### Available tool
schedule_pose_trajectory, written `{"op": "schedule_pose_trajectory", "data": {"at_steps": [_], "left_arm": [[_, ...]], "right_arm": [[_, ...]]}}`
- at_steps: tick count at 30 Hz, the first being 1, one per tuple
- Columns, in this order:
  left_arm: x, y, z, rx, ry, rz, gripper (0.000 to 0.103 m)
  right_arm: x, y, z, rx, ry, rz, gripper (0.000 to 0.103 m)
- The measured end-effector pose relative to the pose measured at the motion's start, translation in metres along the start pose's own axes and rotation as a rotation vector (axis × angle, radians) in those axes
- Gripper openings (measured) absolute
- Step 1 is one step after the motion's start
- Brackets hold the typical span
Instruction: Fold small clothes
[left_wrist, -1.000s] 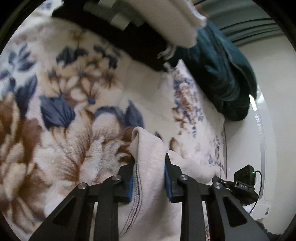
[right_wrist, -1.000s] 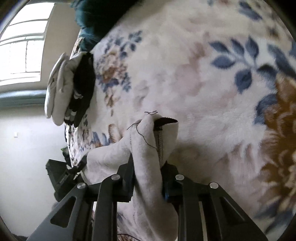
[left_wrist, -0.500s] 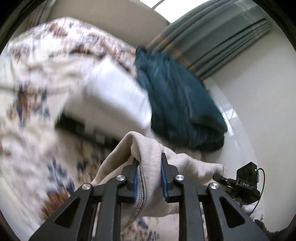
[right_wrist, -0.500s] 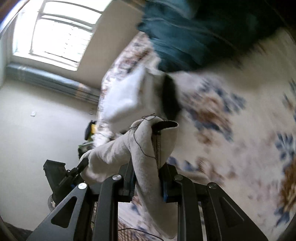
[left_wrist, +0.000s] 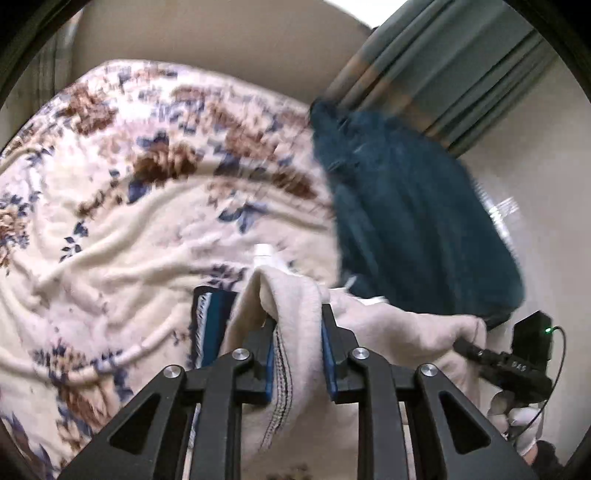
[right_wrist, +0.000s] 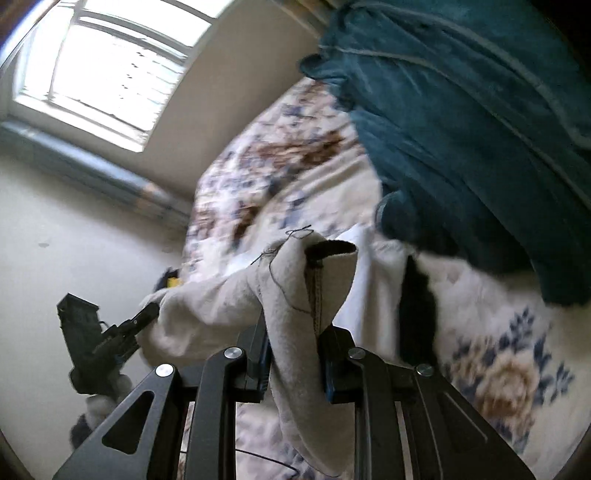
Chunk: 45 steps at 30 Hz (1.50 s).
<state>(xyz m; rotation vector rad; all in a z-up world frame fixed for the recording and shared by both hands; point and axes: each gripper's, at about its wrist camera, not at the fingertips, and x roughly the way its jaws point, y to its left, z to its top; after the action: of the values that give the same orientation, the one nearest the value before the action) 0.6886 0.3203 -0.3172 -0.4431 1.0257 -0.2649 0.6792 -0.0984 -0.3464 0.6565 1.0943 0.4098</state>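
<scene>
Left gripper (left_wrist: 297, 354) and right gripper (right_wrist: 293, 360) are kept clamped on the beige garment (left_wrist: 295, 317), now raised higher off the floral blanket (left_wrist: 129, 221); it is stretched lengthwise between them.

Daylight enters through the window (right_wrist: 107, 70), which is overexposed to near white, its bars smeared. The wall (right_wrist: 55, 229) below it is evenly lit and pale. Both fisheye views bend straight lines strongly toward the rim, where a dark vignette closes the corners. Motion blur softens the floral blanket (left_wrist: 122, 229) and the teal blanket (right_wrist: 480, 122) (its folds read as streaks), and also the curtain (left_wrist: 454, 77). The black fingers (left_wrist: 258, 354) at the bottom of each view stay sharp, with small glints on their bolts. A bright glare patch sits on the wall at the right edge of the left view. Shadows are soft and shallow.
</scene>
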Motion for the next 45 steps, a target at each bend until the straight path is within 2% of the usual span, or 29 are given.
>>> {"op": "schedule_pose_trajectory", "data": {"at_steps": [2, 5, 8, 10, 11, 12, 13, 14, 15, 16, 17, 21, 26, 31, 35, 39, 45], "left_arm": [[0.030, 0.012, 0.005, -0.007, 0.049, 0.032, 0.022], [0.055, 0.024, 0.006, 0.000, 0.070, 0.057, 0.026], [0.054, 0.031, 0.005, -0.030, 0.072, 0.049, 0.028], [0.045, 0.028, 0.006, -0.042, 0.060, 0.061, 0.033], [0.040, 0.026, 0.006, -0.043, 0.056, 0.083, 0.039], [0.033, 0.020, 0.006, -0.035, 0.044, 0.128, 0.044], [0.026, 0.012, 0.003, -0.009, 0.031, 0.178, 0.056], [0.022, 0.008, 0.002, 0.010, 0.022, 0.216, 0.073], [0.012, -0.004, -0.005, 0.051, 0.003, 0.277, 0.081], [0.004, -0.012, -0.011, 0.077, -0.015, 0.305, 0.092], [-0.005, -0.020, -0.020, 0.101, -0.037, 0.332, 0.095], [-0.031, -0.042, -0.054, 0.137, -0.057, 0.425, 0.095], [-0.069, -0.070, -0.096, 0.120, -0.075, 0.442, 0.095], [-0.123, -0.111, -0.131, 0.157, -0.125, 0.465, 0.095], [-0.175, -0.142, -0.154, 0.178, -0.167, 0.447, 0.095], [-0.227, -0.174, -0.179, 0.212, -0.213, 0.441, 0.095], [-0.301, -0.216, -0.218, 0.243, -0.257, 0.431, 0.095]], "right_arm": [[0.026, -0.013, 0.013, 0.021, 0.007, -0.054, 0.023], [0.055, -0.029, 0.029, 0.025, 0.021, -0.115, 0.024], [0.068, -0.039, 0.036, 0.028, 0.042, -0.150, 0.029], [0.071, -0.038, 0.038, 0.030, 0.061, -0.169, 0.037], [0.070, -0.036, 0.039, 0.019, 0.066, -0.194, 0.045], [0.067, -0.029, 0.040, -0.008, 0.054, -0.235, 0.058], [0.059, -0.021, 0.036, -0.033, 0.037, -0.258, 0.062], [0.053, -0.013, 0.032, -0.065, 0.019, -0.304, 0.066], [0.047, -0.004, 0.028, -0.088, 0.007, -0.347, 0.080], [0.040, 0.005, 0.020, -0.121, -0.008, -0.402, 0.092], [0.034, 0.014, 0.012, -0.149, -0.020, -0.450, 0.096], [0.004, 0.045, -0.032, -0.226, -0.070, -0.605, 0.101], [-0.046, 0.070, -0.077, -0.223, -0.126, -0.694, 0.103], [-0.112, 0.103, -0.119, -0.234, -0.177, -0.704, 0.103], [-0.165, 0.134, -0.151, -0.253, -0.216, -0.705, 0.103], [-0.229, 0.171, -0.192, -0.320, -0.272, -0.719, 0.103], [-0.322, 0.221, -0.246, -0.393, -0.341, -0.695, 0.103]]}}
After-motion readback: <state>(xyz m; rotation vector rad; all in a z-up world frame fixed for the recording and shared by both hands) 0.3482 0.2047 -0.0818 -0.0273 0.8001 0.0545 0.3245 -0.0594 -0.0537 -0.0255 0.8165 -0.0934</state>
